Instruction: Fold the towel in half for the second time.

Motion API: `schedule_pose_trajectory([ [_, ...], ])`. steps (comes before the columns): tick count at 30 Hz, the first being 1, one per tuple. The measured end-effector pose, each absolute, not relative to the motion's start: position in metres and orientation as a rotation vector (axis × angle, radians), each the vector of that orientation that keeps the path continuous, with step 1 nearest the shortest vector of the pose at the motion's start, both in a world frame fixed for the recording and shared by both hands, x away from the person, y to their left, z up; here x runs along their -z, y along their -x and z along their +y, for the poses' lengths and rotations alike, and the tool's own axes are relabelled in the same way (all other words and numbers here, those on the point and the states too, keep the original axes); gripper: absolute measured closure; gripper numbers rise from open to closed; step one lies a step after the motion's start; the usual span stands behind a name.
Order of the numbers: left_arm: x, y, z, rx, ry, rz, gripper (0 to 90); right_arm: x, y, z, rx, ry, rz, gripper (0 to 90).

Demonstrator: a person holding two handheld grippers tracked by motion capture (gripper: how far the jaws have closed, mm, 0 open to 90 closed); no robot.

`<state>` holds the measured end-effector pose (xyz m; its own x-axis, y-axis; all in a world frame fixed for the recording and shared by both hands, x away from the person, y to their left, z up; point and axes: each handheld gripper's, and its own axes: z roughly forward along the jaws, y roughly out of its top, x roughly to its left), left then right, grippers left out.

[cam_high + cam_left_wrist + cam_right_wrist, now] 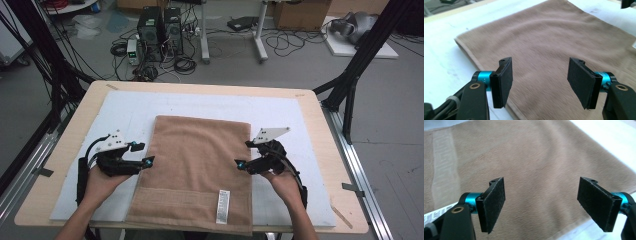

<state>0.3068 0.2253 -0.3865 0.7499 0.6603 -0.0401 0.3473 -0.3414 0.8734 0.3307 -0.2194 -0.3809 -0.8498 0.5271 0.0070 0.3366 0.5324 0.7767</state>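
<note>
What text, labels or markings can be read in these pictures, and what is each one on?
Care label sewn on the near end of the brown towel: printed lines, too small and blurred to read.
The same label's edge in the right gripper view: print blurred, unreadable.
Teal collar on the left tongs: a faint mark, not legible.
Cardboard boxes on the floor: no readable print.
Nothing else bears legible text.

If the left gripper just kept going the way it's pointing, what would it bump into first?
Most likely the brown towel. The left gripper, jaws open and empty, points across the towel's edge and slightly downward, so it would probably meet the cloth, though its height above it is unclear.
</note>
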Motion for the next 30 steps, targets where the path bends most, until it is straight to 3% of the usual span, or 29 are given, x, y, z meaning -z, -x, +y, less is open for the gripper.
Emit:
schedule_pose_trajectory([
  [11,0.366,-0.377,0.215,-0.456,-1.969,0.826,42.3,0.358,-0.385,-0.221,-1.160,-0.801,2.494,24.2],
  [20,0.394,-0.421,0.222,-0.534,-1.984,0.932,46.1,0.394,-0.425,-0.231,-1.059,-0.971,2.466,26.8],
  [30,0.432,-0.442,0.213,-0.479,-2.039,1.083,45.3,0.424,-0.441,-0.238,-0.970,-1.088,2.479,28.6],
])
